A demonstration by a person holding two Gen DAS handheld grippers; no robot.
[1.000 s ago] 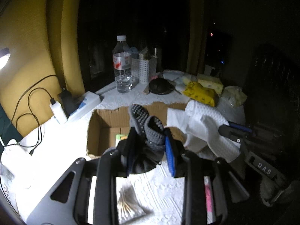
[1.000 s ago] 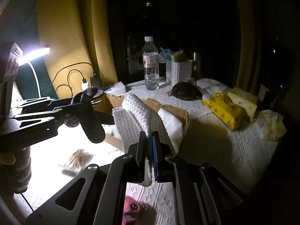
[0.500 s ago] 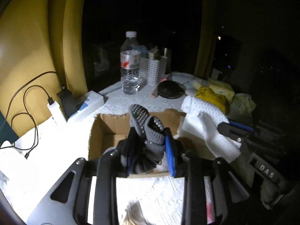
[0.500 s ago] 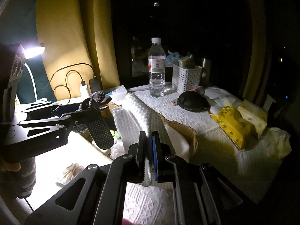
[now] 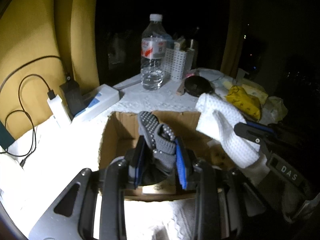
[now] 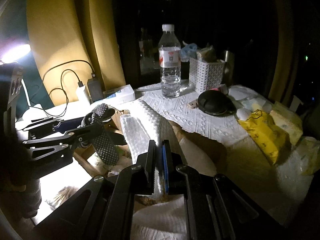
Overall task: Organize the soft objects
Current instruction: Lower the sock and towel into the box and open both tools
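1. Left gripper [image 5: 160, 156] pinched shut on a grey grip-dot sock [image 5: 158, 134], the sock standing up between the blue pads.
2. Right gripper [image 6: 159, 160] pressed together on a white waffle-weave cloth [image 6: 144, 124], which drapes forward from the pads toward 12 o'clock.
3. Compared with a second ago: both tools carried forward and a little lower, so that the cardboard box [image 5: 120, 128] now sits directly beneath the sock, open mouth filling the middle of the left view, instead of lying further off at 12 o'clock.
4. White cloth likewise closer: in the left view at 3 o'clock of the sock, hanging over the box's right edge; earlier it hung beside the box.
5. Grips unchanged over that second, both pinches as tight as before.
6. Meaning for the task, as a judgement: both soft items look brought to the drop point, release into the box seeming the step in hand.
7. Some contents dimly visible inside the box, too dark to identify.
8. Water bottle [image 5: 153, 54] and white perforated basket [image 5: 176, 64] at 12 o'clock beyond the box, yellow packet [image 5: 244, 102] at 2 o'clock, well apart from both grips.
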